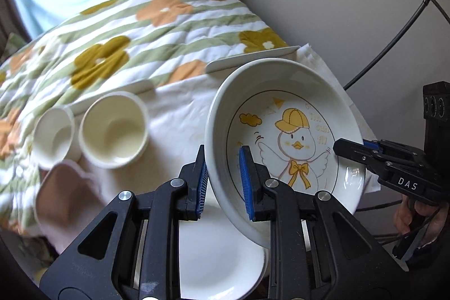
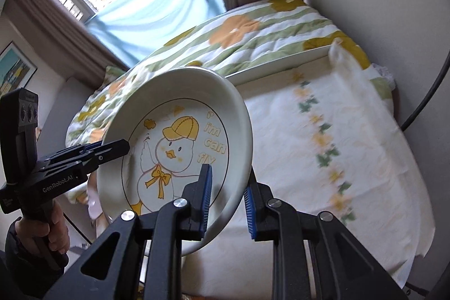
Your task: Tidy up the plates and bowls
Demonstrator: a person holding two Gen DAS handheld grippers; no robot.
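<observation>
Beside us sit two cups (image 1: 112, 128) and a white plate (image 1: 219, 252) beneath — our left gripper (image 1: 225, 182) and right gripper (image 2: 227, 196) each pinch the tilted duck plate's (image 1: 284, 131) rim, opposite sides.

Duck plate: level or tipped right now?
Tipped. The duck plate is off the table with its printed face angled toward both cameras, rim clamped by the left gripper and right gripper.

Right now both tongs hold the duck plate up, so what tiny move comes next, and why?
Probably lower the duck plate onto the white plate just beneath it. The left tongs and right tongs pinch opposite rims, it hangs tilted, and plates belong stacked.
</observation>
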